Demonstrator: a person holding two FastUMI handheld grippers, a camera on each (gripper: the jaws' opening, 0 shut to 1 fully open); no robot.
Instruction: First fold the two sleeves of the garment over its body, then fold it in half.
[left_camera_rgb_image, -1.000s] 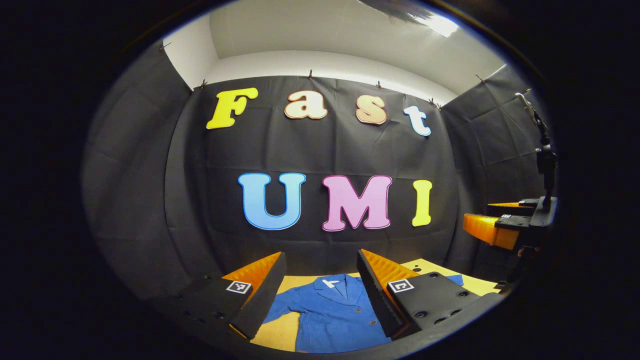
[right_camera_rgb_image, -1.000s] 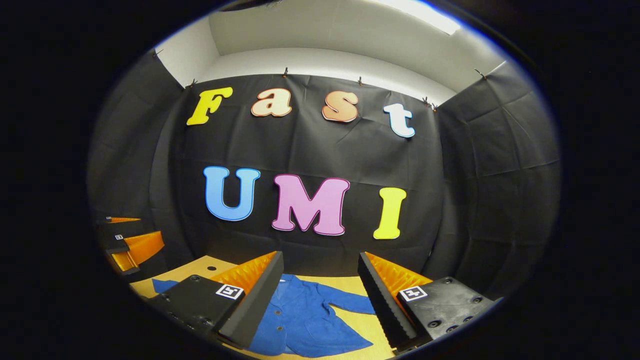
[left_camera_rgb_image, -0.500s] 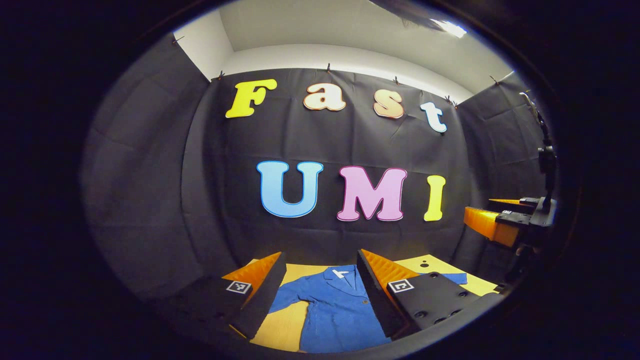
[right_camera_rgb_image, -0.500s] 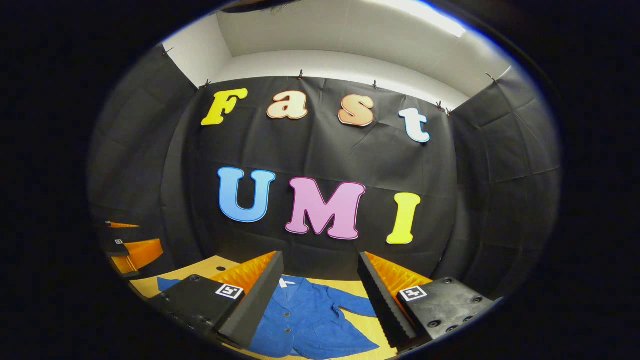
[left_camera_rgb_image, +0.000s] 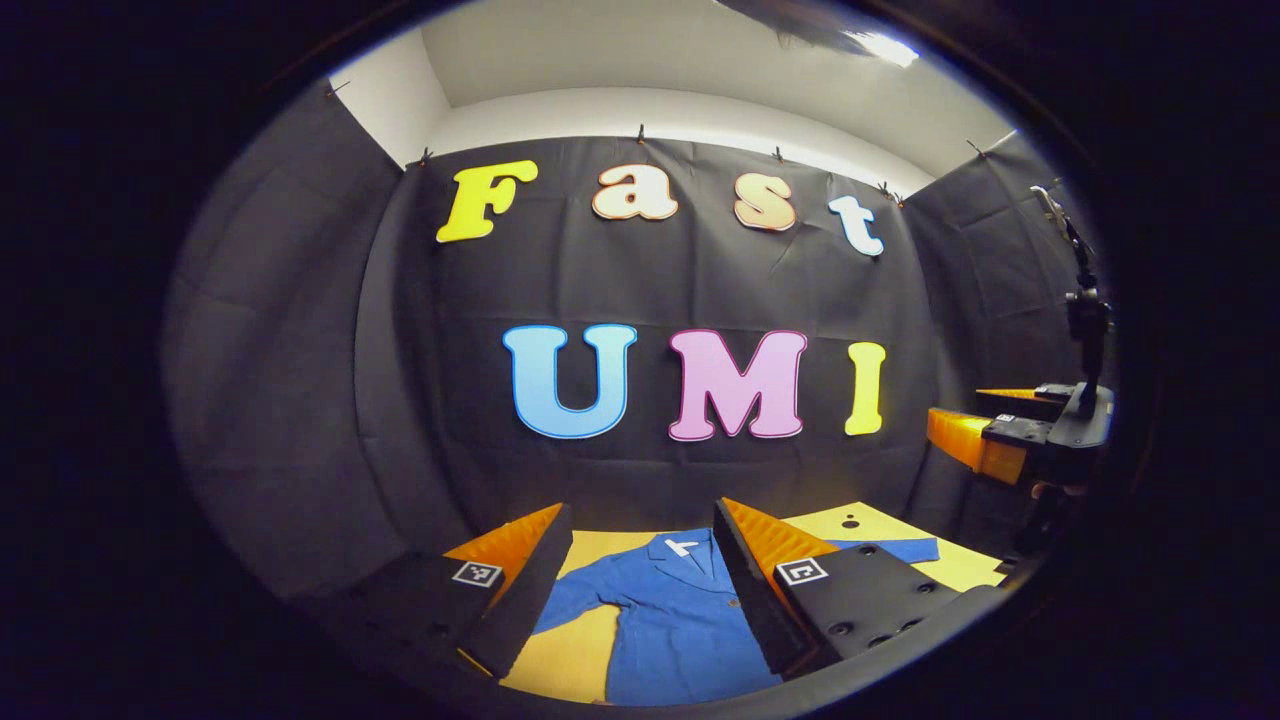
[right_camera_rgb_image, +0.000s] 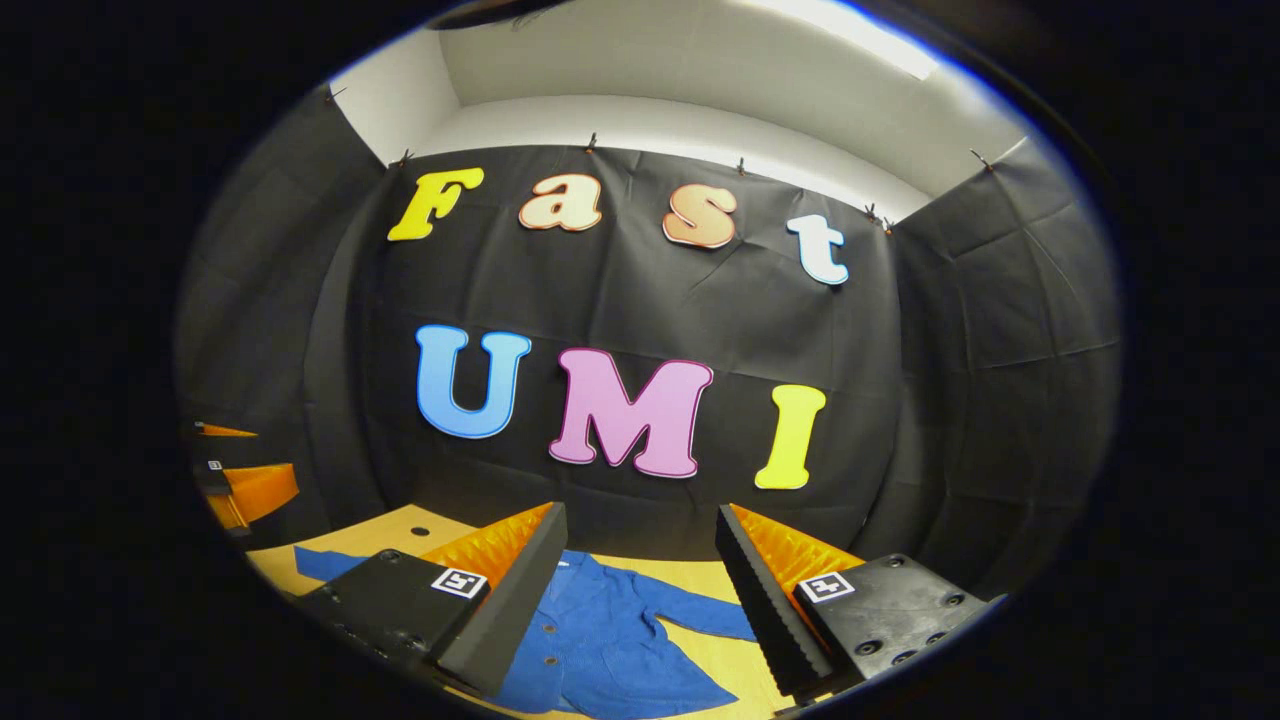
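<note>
1. Black cloth (left_camera_rgb_image: 300, 400) lines the booth on three sides, creased and hanging in panels that meet at the corners.
2. Small clips (left_camera_rgb_image: 641, 131) pin the cloth's top edge along the back wall.
3. Above the cloth runs a band of pale wall (right_camera_rgb_image: 650, 125), and over that a plain white ceiling (left_camera_rgb_image: 620, 50).
4. A ceiling light (left_camera_rgb_image: 885, 47) glows at the upper right of the left gripper view; a brighter strip (right_camera_rgb_image: 850, 25) shows in the right gripper view.
5. A yellowish wooden tabletop (left_camera_rgb_image: 860, 525) with a small dark hole (left_camera_rgb_image: 849, 521) stands against the back cloth.
</note>
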